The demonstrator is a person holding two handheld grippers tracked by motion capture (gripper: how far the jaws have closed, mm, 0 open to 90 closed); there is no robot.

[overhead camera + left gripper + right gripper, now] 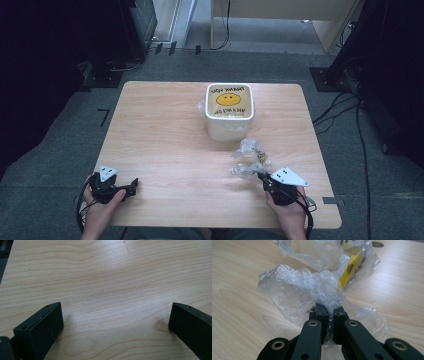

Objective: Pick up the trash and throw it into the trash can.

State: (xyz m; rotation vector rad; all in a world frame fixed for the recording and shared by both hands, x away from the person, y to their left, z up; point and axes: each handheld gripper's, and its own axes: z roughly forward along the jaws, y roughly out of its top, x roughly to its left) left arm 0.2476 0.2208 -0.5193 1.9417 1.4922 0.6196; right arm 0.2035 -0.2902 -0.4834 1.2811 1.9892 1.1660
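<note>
Now the left gripper (131, 187) rests wide open on bare table (165, 145), holding nothing. Right gripper (329, 311) is clamped on a crumpled plastic bag (307, 287); a white tub (229, 111) sits well beyond it.

A crumpled clear plastic bag (248, 159) is lying on the table's near right part. Something yellow is showing inside it. Its near edge is sitting pinched between closed jaws.

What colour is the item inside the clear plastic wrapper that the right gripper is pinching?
Yellow, with dark markings; the right gripper view shows it best.
</note>
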